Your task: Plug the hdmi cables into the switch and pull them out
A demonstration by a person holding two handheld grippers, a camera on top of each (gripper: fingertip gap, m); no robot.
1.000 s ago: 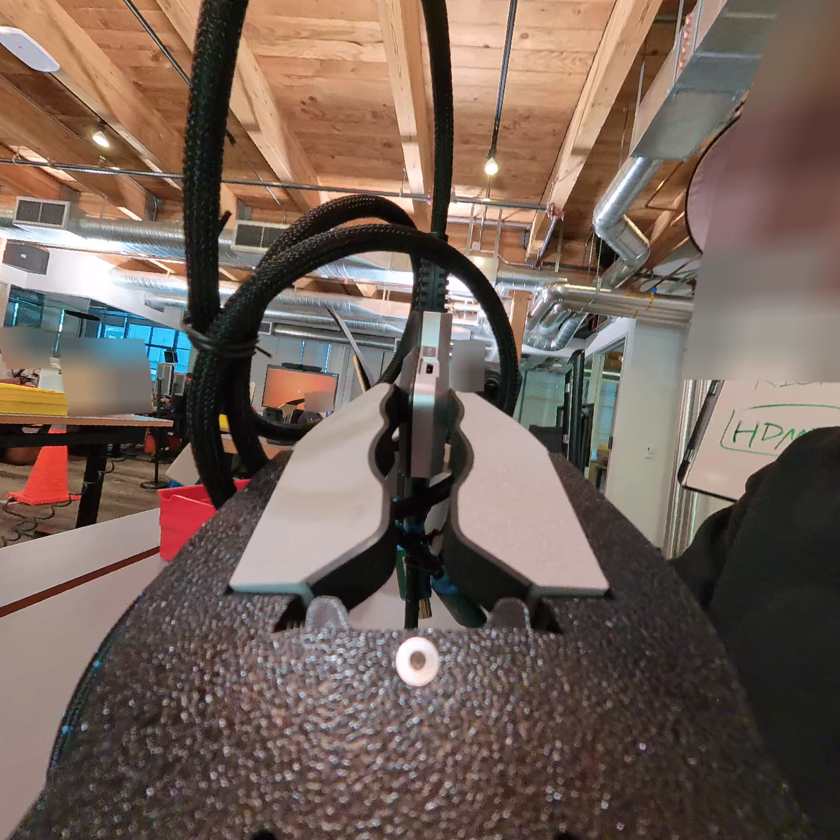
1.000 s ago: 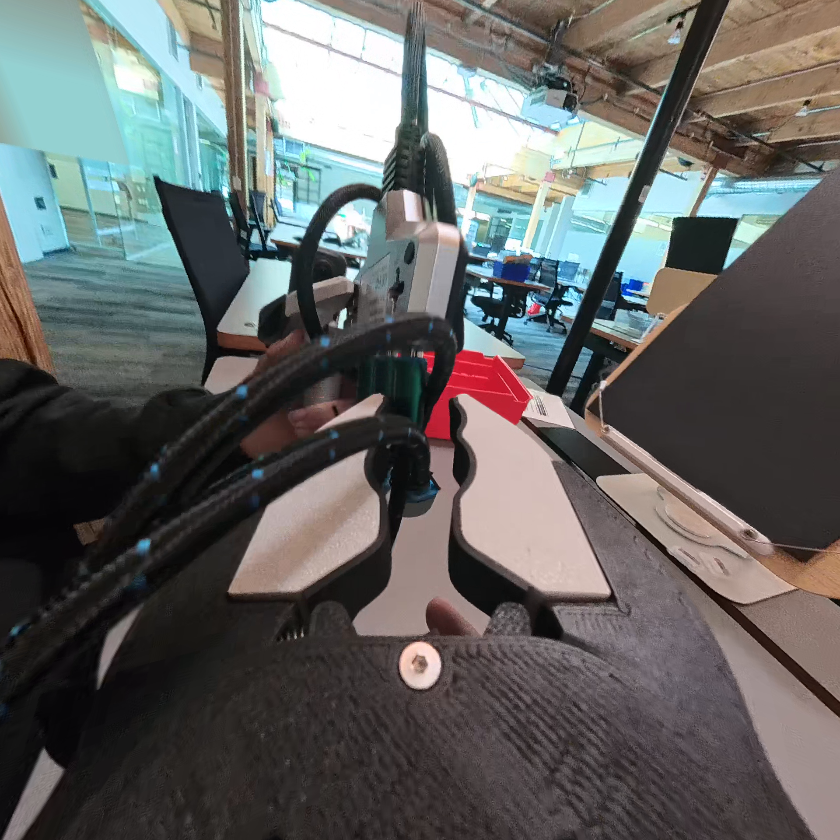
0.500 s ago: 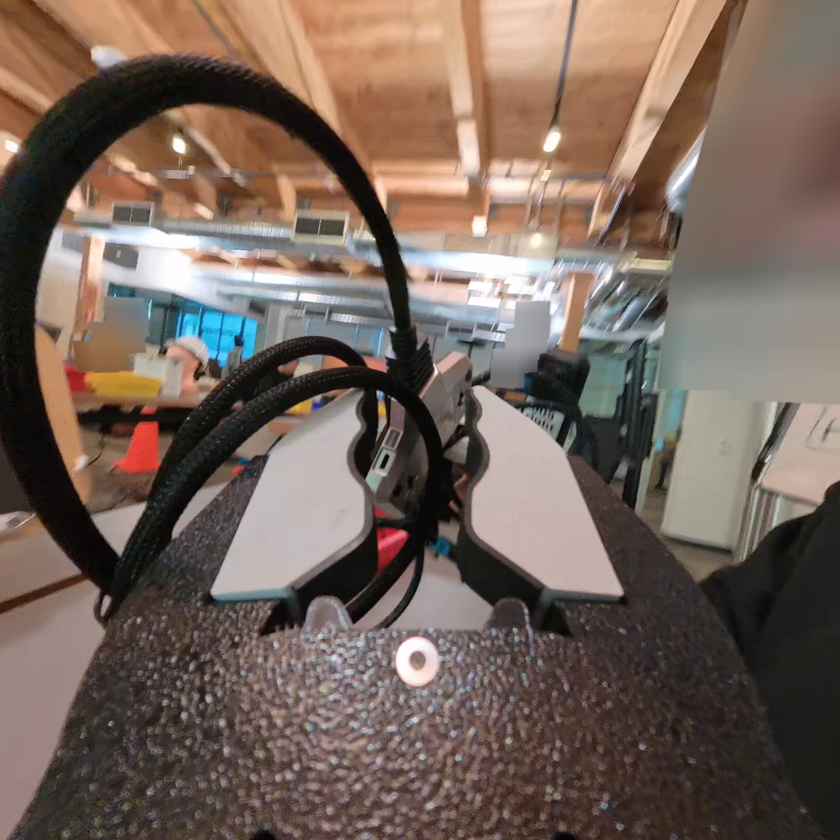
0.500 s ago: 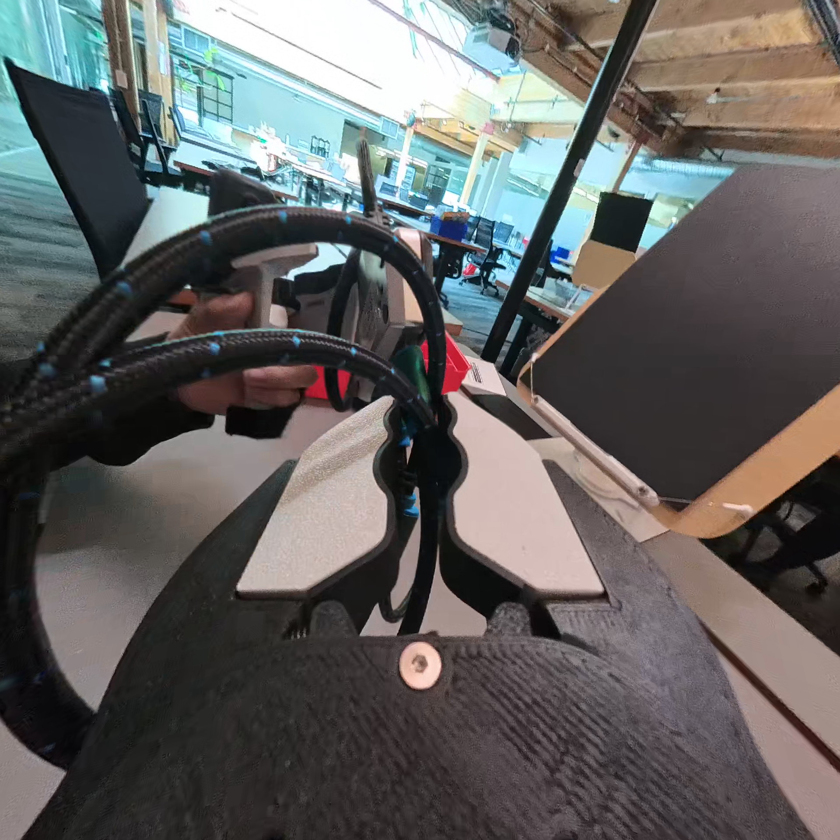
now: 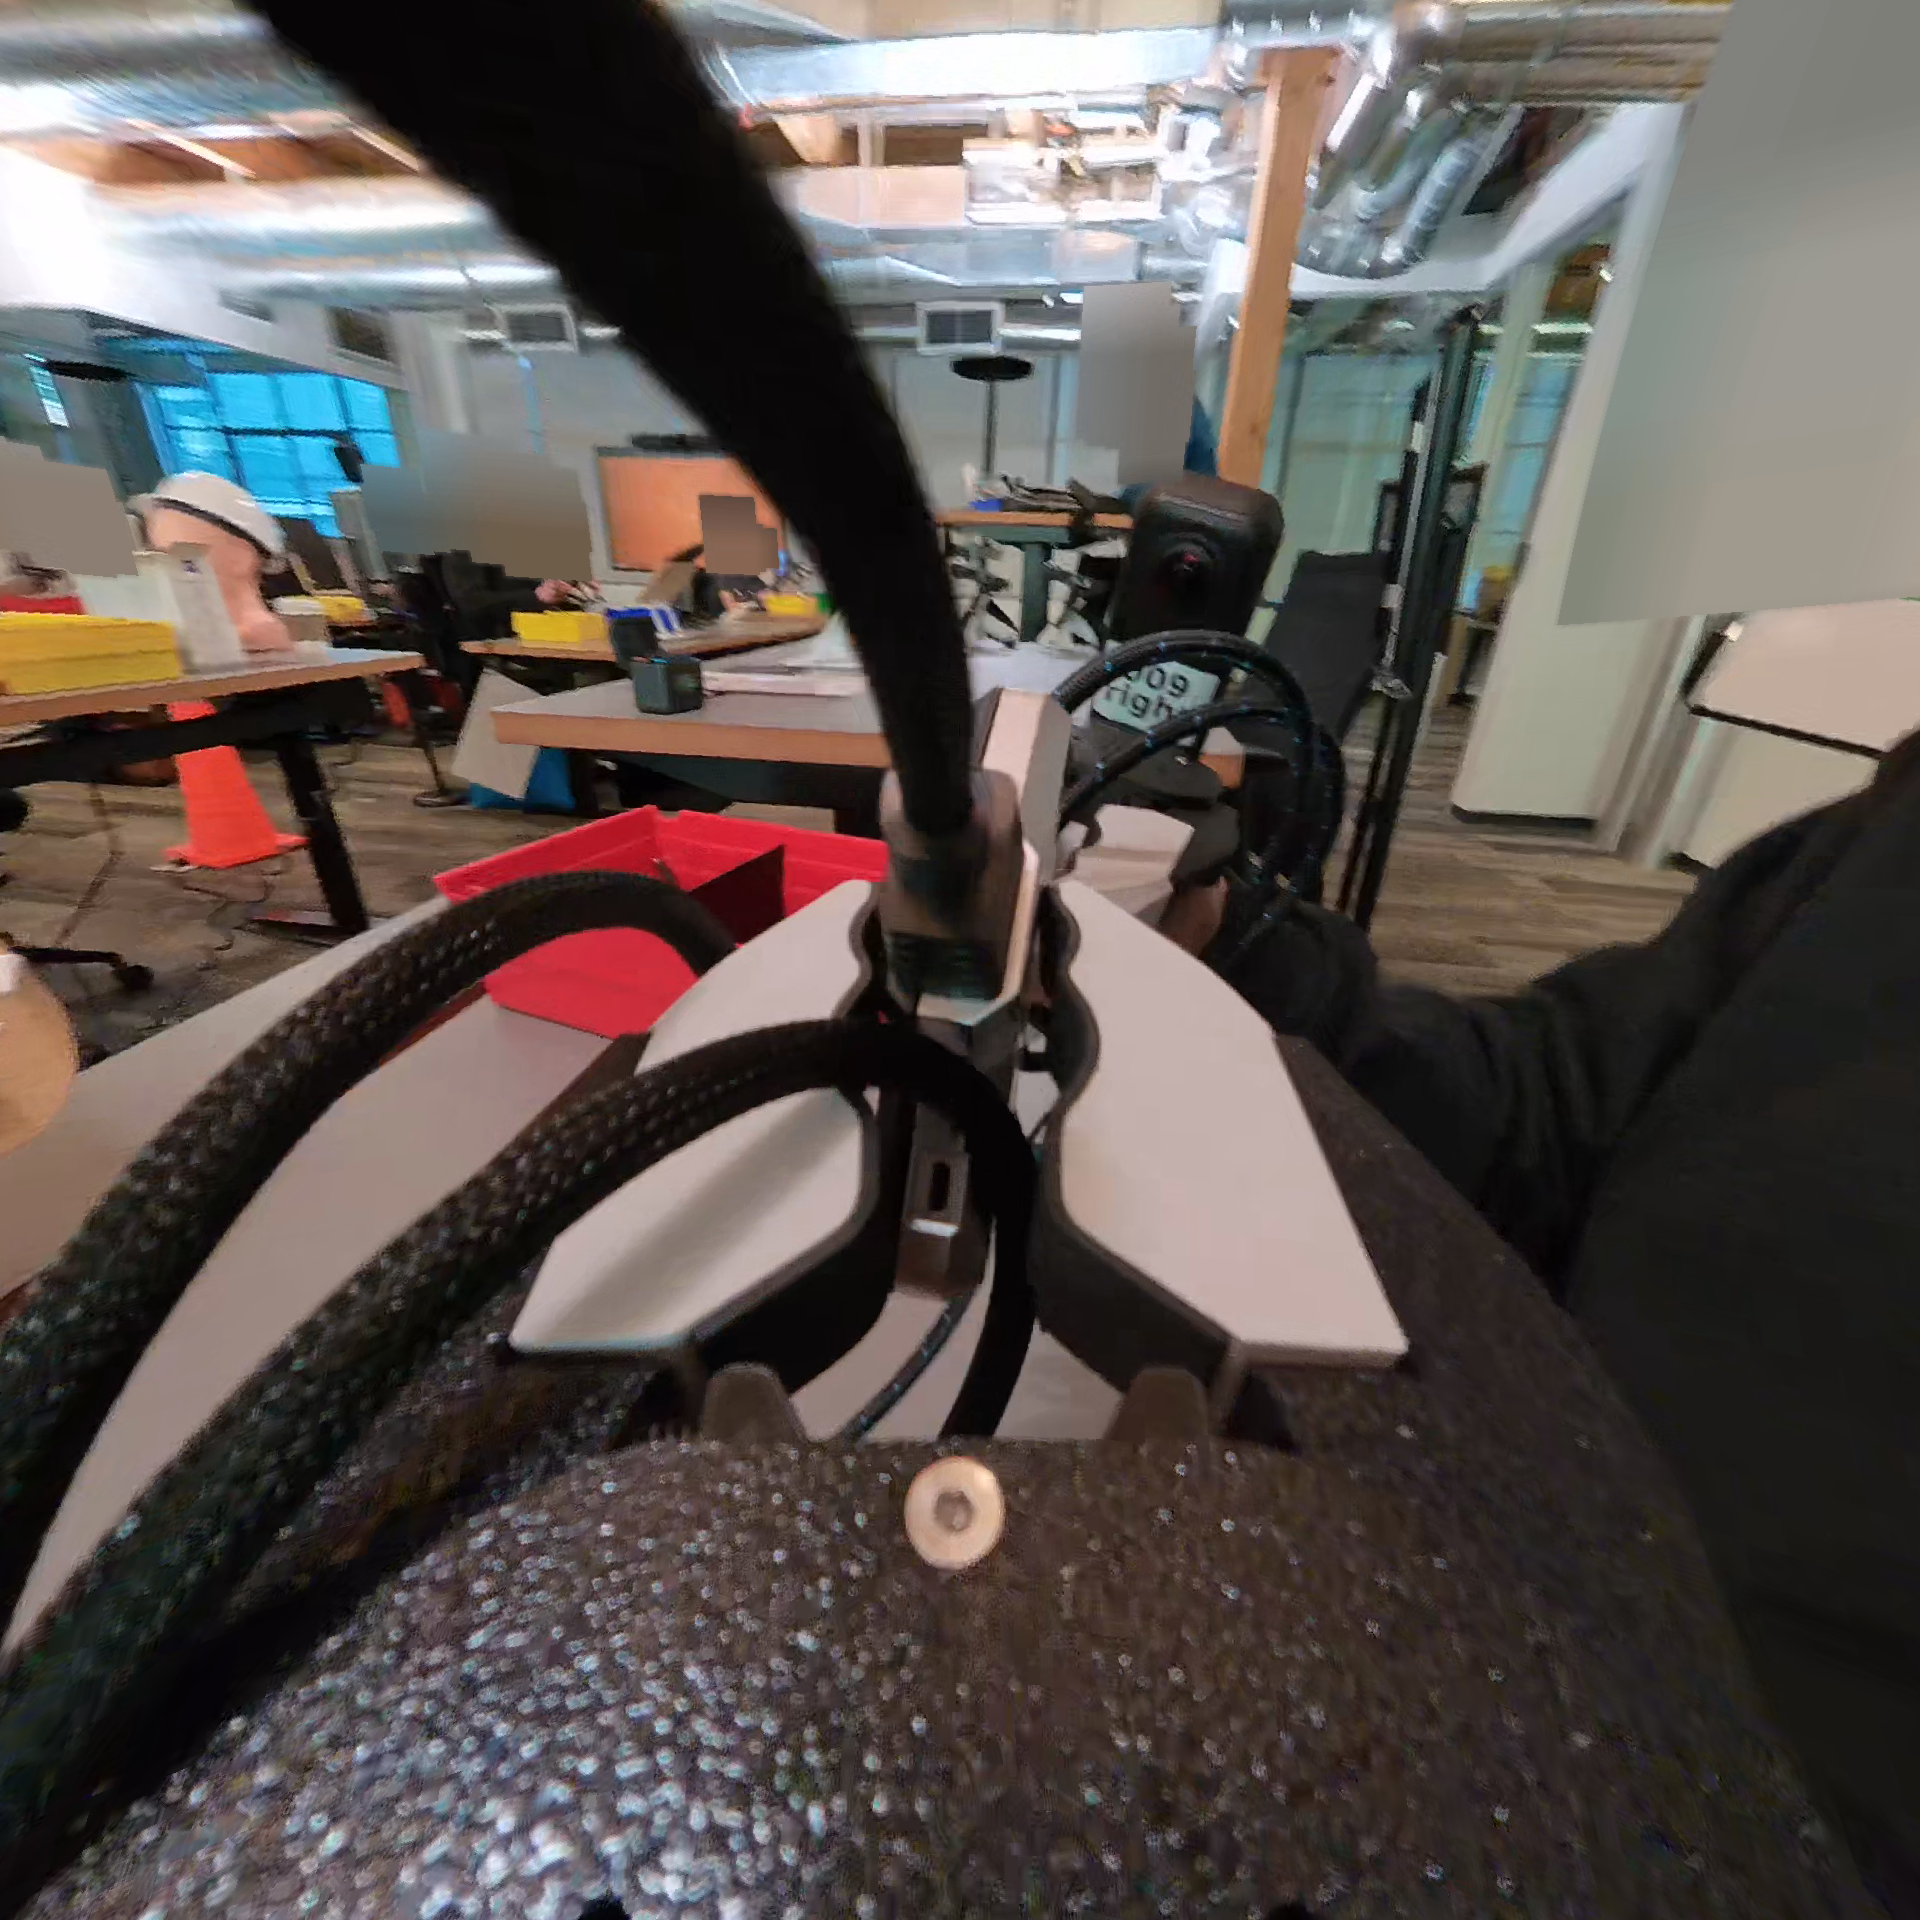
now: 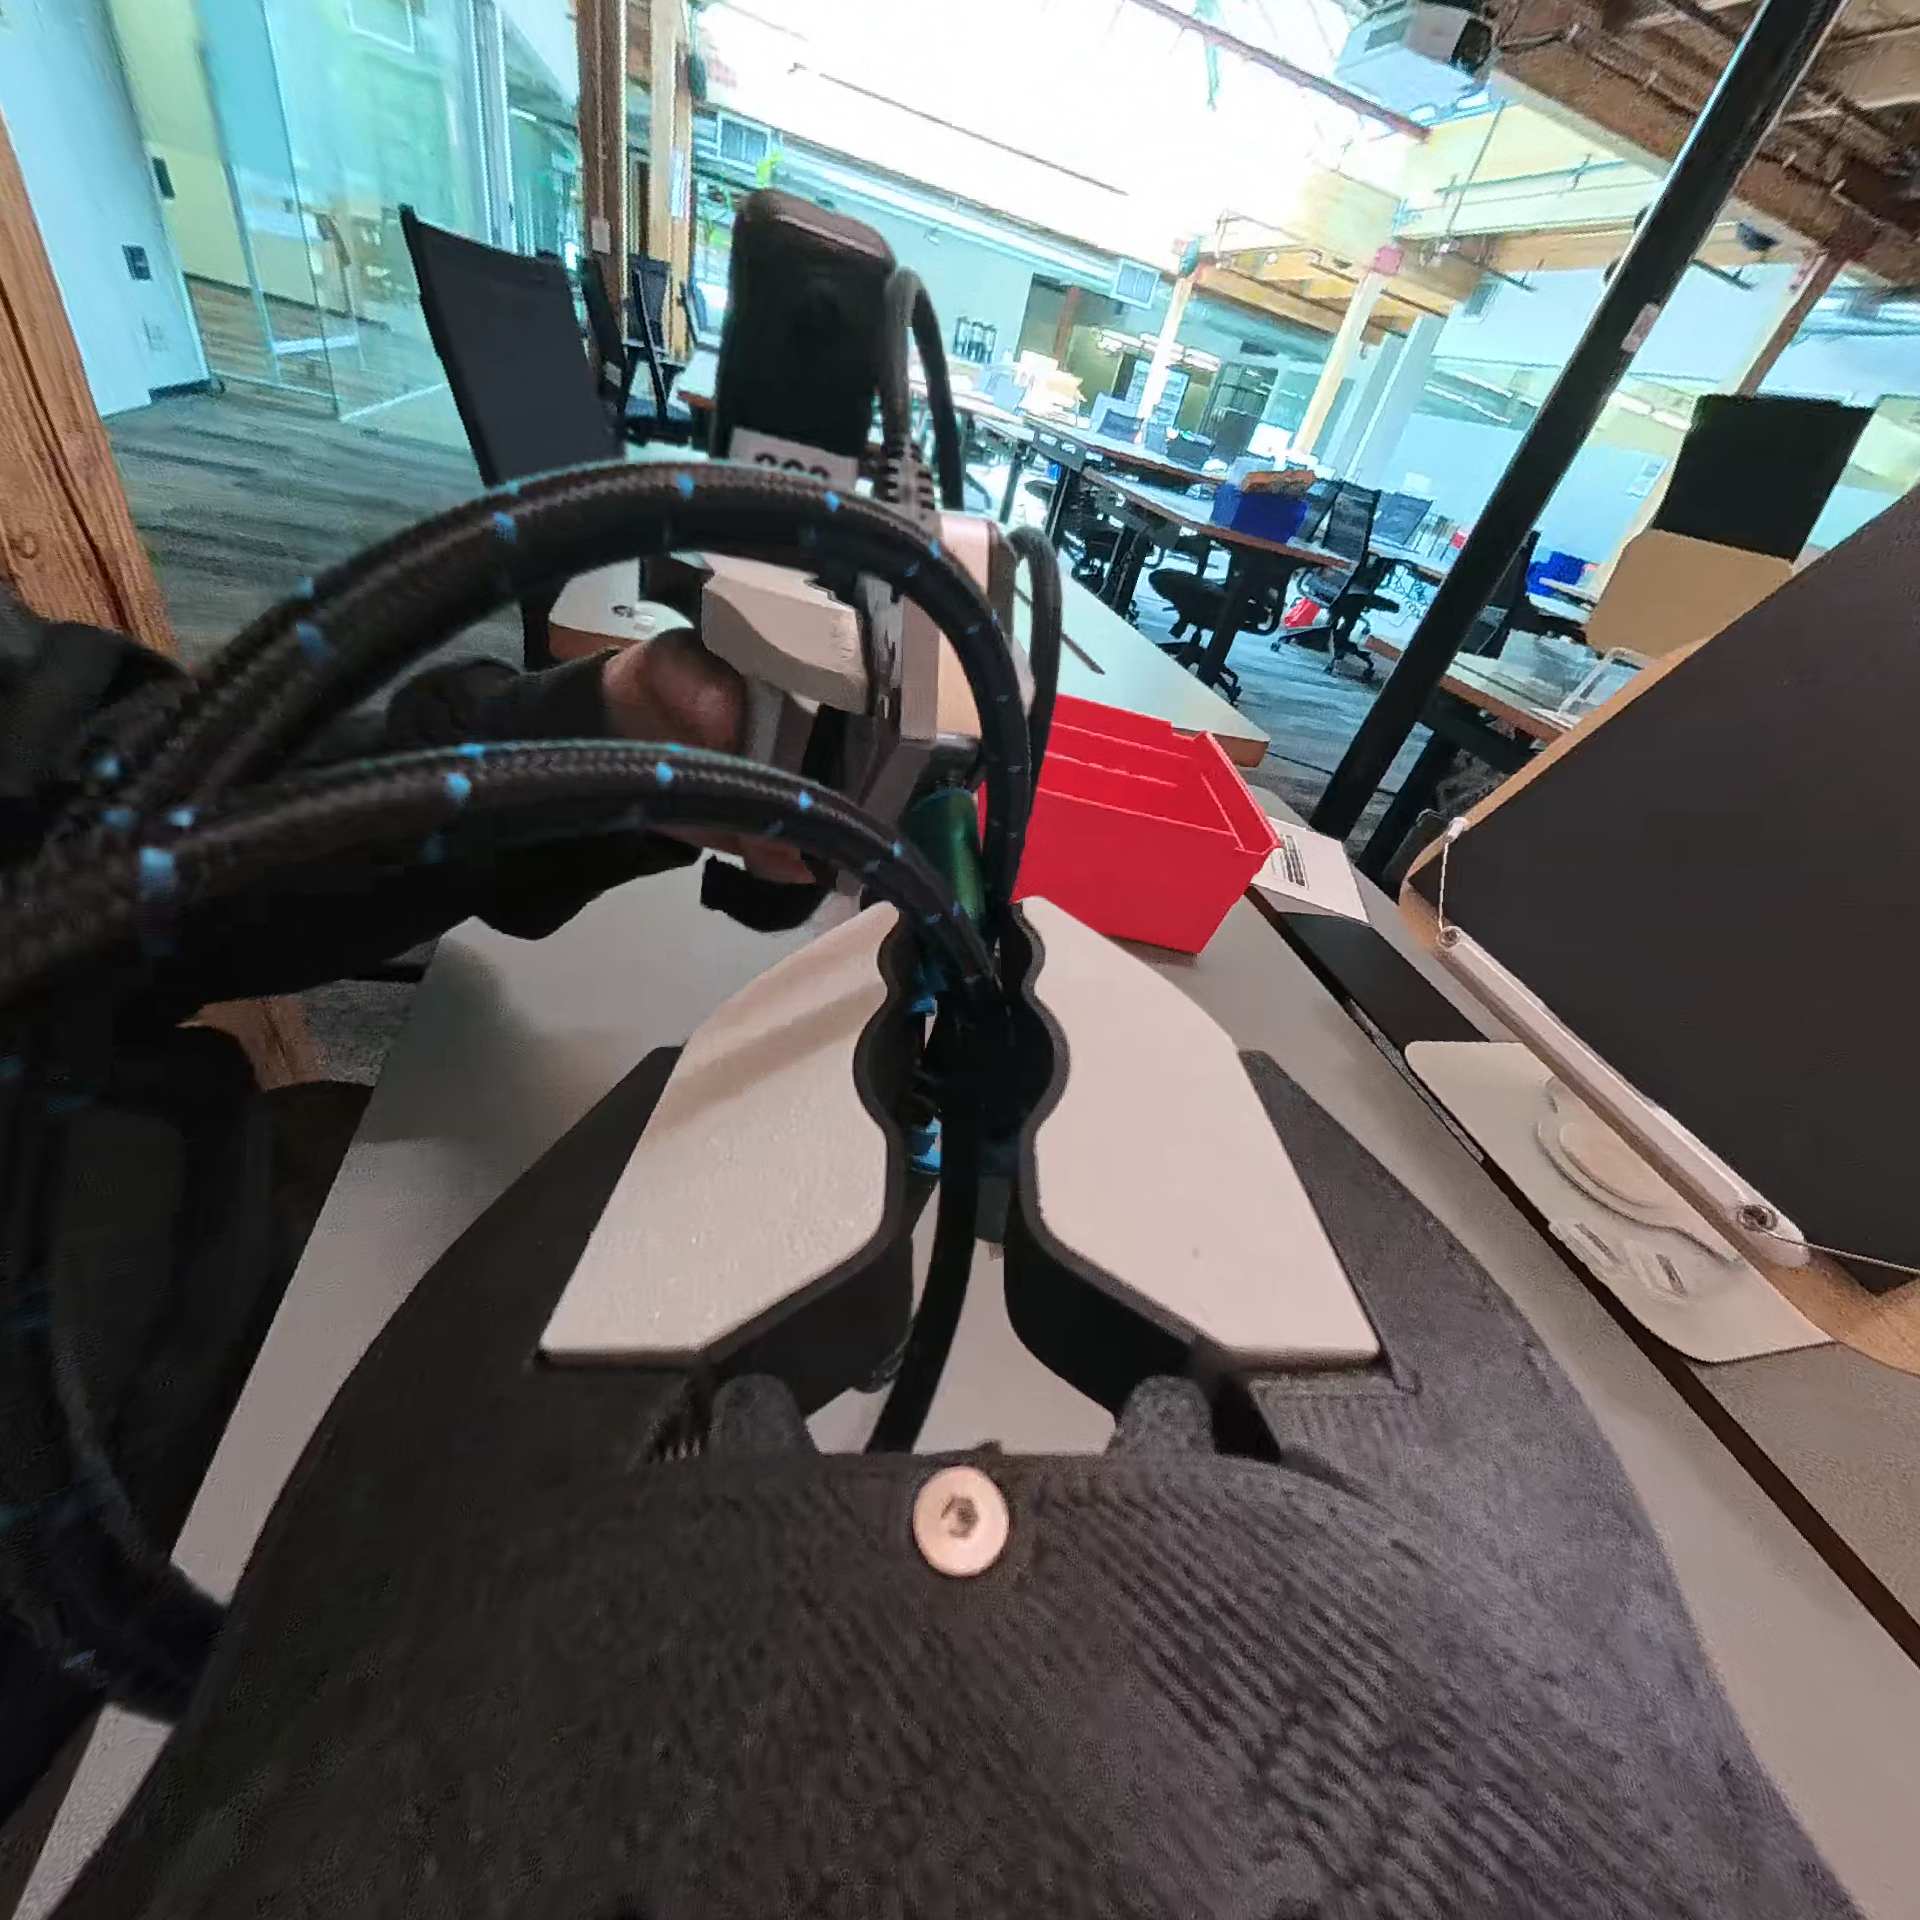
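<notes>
Both grippers now point level over the table, not at the ceiling as before. Left gripper (image 5: 961, 1023) is clamped on the grey switch (image 5: 971, 940), black cable (image 5: 727, 343) plugged on top. Right gripper (image 6: 961, 1013) has closed onto the blue-flecked cable (image 6: 582, 790) plug under the switch, near the red bin (image 6: 1132, 831).

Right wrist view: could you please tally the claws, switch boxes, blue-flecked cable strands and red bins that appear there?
Grey two-finger claws: 2 (right claw, left claw)
Silver metal switch box: 1
Blue-flecked black braided cable strands: 2
Red plastic bin: 1
Total: 6
</notes>
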